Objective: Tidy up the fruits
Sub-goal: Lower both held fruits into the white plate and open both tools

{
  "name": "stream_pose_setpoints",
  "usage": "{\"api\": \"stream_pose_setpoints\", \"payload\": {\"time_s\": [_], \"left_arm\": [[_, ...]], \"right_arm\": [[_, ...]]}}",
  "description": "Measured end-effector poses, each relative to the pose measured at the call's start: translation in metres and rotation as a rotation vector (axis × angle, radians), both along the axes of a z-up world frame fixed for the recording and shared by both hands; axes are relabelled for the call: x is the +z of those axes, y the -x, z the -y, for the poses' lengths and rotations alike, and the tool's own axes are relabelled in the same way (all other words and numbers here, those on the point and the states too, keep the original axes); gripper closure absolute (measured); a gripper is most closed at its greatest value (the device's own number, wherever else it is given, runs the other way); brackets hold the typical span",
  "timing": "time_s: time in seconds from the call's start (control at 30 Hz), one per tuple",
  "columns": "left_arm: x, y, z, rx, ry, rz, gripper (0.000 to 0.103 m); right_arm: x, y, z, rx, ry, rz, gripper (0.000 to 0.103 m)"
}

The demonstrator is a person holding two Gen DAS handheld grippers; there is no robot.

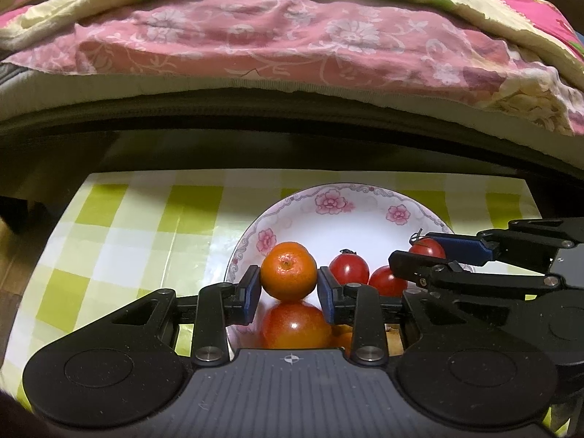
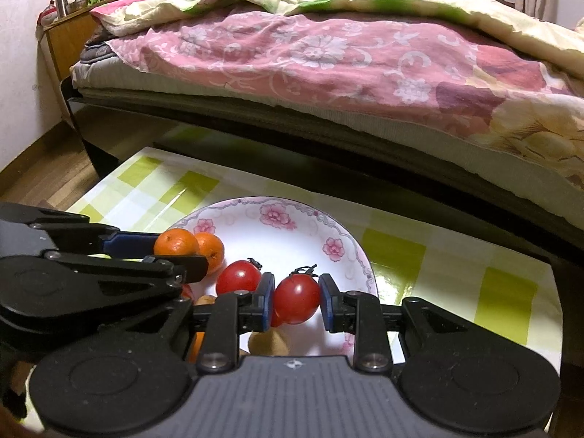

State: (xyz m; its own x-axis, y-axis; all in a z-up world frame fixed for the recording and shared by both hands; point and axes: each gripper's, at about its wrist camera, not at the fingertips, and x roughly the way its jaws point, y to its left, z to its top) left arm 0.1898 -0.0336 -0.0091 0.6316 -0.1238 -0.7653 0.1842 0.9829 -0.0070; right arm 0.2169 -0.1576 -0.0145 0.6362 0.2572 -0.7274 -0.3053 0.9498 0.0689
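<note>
A white flowered plate [image 1: 328, 200] on the checked table holds the fruit. My left gripper [image 1: 288, 284] has a tangerine [image 1: 288, 270] between its blue pads; the fruit rests on a larger red-orange fruit [image 1: 292, 325], a thin gap shows at the right pad, and the jaws stand open. Two red tomatoes [image 1: 349, 268] lie beside it. In the right wrist view my right gripper [image 2: 296, 295] is shut on a small red tomato [image 2: 296, 297] over the plate [image 2: 273, 215]. Another tomato [image 2: 237, 277] and a second tangerine [image 2: 210, 248] lie to its left, next to the left gripper [image 2: 179, 255].
The low table carries a green and white checked cloth [image 1: 127, 241] with bare room left of the plate. A bed [image 2: 328, 54] with a pink floral quilt and dark frame runs close behind the table. A brownish fruit [image 2: 268, 343] lies at the plate's near side.
</note>
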Motion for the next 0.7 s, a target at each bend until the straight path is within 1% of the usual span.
{"api": "stream_pose_setpoints", "payload": {"time_s": [0.13, 0.33, 0.57, 0.7], "left_arm": [[0.002, 0.000, 0.000, -0.001, 0.004, 0.006, 0.052], [0.004, 0.001, 0.000, 0.010, 0.001, 0.012, 0.044], [0.007, 0.002, -0.003, 0.018, 0.008, 0.015, 0.040], [0.010, 0.004, -0.005, 0.018, 0.015, 0.020, 0.036]], "right_arm": [[0.000, 0.000, 0.004, -0.020, 0.002, -0.003, 0.073], [0.000, -0.001, 0.009, -0.041, 0.000, -0.006, 0.073], [0.001, 0.000, 0.010, -0.049, -0.014, -0.007, 0.073], [0.003, 0.002, 0.011, -0.055, -0.016, -0.004, 0.073]]}}
